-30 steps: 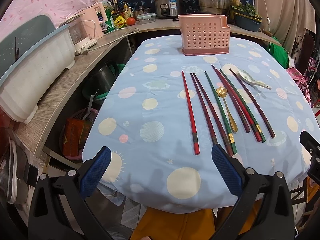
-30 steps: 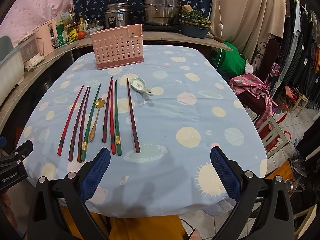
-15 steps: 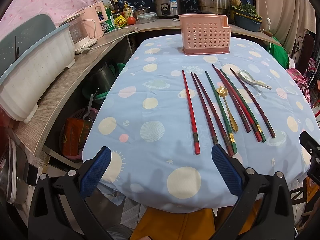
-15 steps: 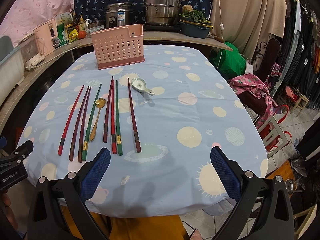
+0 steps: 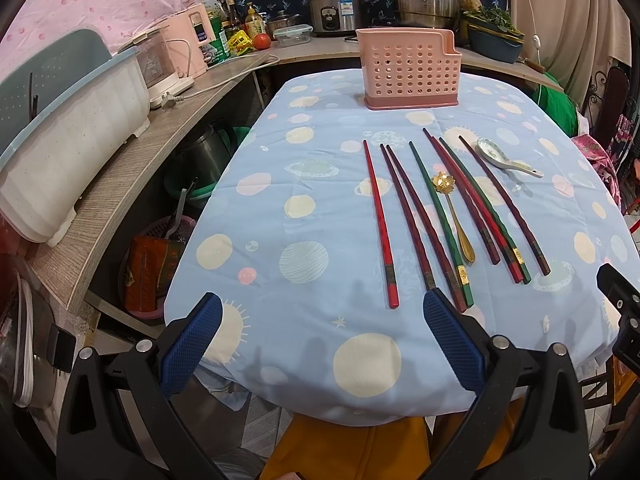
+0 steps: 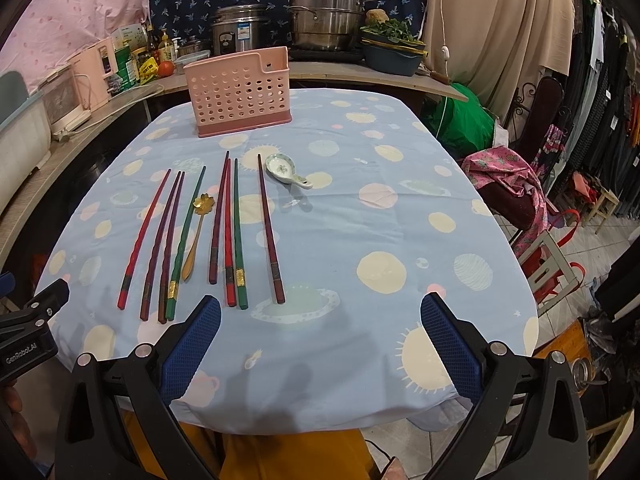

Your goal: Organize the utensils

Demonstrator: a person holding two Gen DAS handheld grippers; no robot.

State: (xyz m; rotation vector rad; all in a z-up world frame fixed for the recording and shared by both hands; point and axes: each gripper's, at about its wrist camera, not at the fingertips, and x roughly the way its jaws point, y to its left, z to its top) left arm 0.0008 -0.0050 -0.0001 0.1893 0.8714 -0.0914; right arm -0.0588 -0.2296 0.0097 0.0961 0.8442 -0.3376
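Several red, maroon and green chopsticks [image 5: 436, 216] [image 6: 200, 232] lie side by side on the blue dotted tablecloth [image 5: 312, 184] [image 6: 360, 232]. A gold flower-headed spoon [image 5: 454, 214] [image 6: 196, 232] lies among them. A white ceramic spoon [image 5: 504, 157] [image 6: 288, 172] rests to their right. A pink perforated utensil holder [image 5: 410, 69] [image 6: 240, 94] stands upright at the far end of the table. My left gripper [image 5: 320, 332] hovers open over the near table edge, left of the chopstick ends. My right gripper [image 6: 320, 332] is open too, right of the chopstick ends, holding nothing.
A wooden counter [image 5: 120, 176] runs along the left with a white dish rack [image 5: 68, 148], a pink appliance [image 5: 188, 46], bottles, a rice cooker [image 5: 338, 8] and steel pots [image 6: 326, 16]. A chair with pink cloth [image 6: 516, 188] and hanging clothes stand right of the table.
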